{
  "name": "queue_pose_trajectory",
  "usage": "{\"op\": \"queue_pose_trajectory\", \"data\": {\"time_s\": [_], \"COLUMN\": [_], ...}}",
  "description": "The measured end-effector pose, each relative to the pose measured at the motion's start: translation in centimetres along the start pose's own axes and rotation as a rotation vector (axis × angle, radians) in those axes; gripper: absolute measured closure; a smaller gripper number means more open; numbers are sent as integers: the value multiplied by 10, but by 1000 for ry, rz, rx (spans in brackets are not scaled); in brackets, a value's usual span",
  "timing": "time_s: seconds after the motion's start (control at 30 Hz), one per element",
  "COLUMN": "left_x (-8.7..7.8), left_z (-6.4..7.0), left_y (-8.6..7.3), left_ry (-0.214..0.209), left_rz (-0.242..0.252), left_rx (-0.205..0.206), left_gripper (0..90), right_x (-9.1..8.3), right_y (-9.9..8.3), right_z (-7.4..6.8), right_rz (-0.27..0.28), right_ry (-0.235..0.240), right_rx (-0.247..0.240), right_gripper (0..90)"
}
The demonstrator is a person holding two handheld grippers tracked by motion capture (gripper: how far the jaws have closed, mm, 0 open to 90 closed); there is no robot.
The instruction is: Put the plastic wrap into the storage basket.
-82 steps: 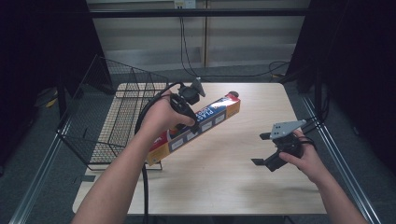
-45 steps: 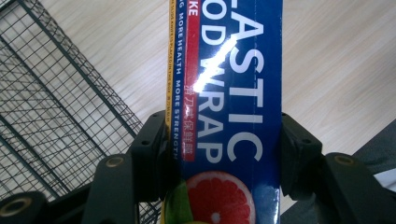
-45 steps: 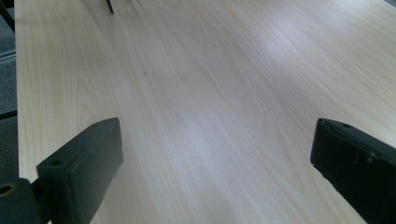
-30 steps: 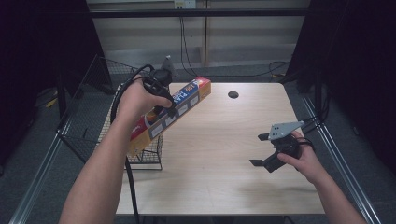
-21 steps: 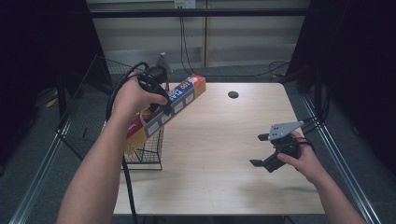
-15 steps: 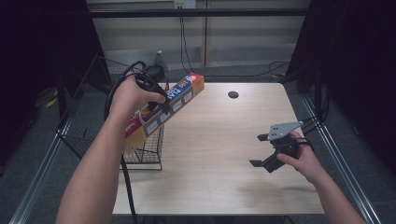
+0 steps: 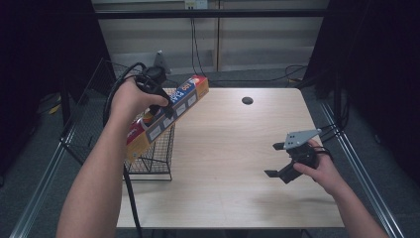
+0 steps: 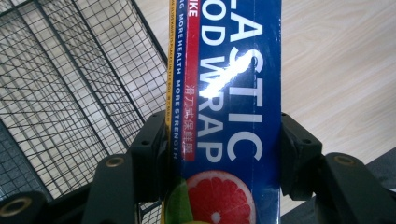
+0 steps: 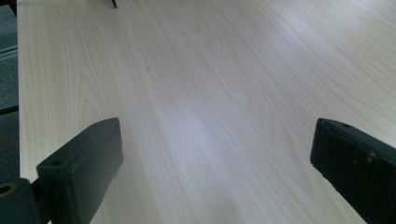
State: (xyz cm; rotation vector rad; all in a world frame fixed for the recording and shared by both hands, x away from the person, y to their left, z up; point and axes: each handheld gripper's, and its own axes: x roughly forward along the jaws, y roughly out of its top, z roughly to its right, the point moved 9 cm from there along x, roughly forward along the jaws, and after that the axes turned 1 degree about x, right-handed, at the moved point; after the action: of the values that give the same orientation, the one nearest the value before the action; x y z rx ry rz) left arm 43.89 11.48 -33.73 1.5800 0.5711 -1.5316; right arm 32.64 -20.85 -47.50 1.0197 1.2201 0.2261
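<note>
We had the plastic wrap box (image 7: 166,115) clamped across its width in the left gripper (image 8: 219,154), held tilted in the air over the wire basket (image 7: 153,153) at the table's left edge. We judged this the carrying step, with the drop into the basket to follow: the long box needed lining up with the basket's opening and lowering past its rim before we let go. The right gripper (image 7: 287,161) hung with jaws wide apart and empty above the bare table (image 7: 233,148), well clear, leaving ample open room.
</note>
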Motion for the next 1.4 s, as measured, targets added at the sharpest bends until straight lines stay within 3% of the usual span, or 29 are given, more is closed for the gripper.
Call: {"op": "queue_pose_trajectory", "data": {"time_s": [0.27, 0.97, 1.17, 1.4], "left_x": [-5, -12, -14, -16], "left_z": [-15, -42, -49, -58], "left_y": [-6, -13, -15, -16], "left_ry": [21, 54, 58, 80], "left_rz": [-9, 34, 28, 49], "left_rx": [-41, -172, -182, -234], "left_gripper": [446, 446, 447, 446], "right_x": [3, 3, 2, 3], "right_y": [-1, -3, -2, -2], "right_z": [-2, -1, -1, -1], "right_rz": [-12, -18, -14, -13], "right_ry": [7, 5, 8, 3], "right_rx": [-5, -3, -2, -3], "right_gripper": [25, 24, 24, 25]}}
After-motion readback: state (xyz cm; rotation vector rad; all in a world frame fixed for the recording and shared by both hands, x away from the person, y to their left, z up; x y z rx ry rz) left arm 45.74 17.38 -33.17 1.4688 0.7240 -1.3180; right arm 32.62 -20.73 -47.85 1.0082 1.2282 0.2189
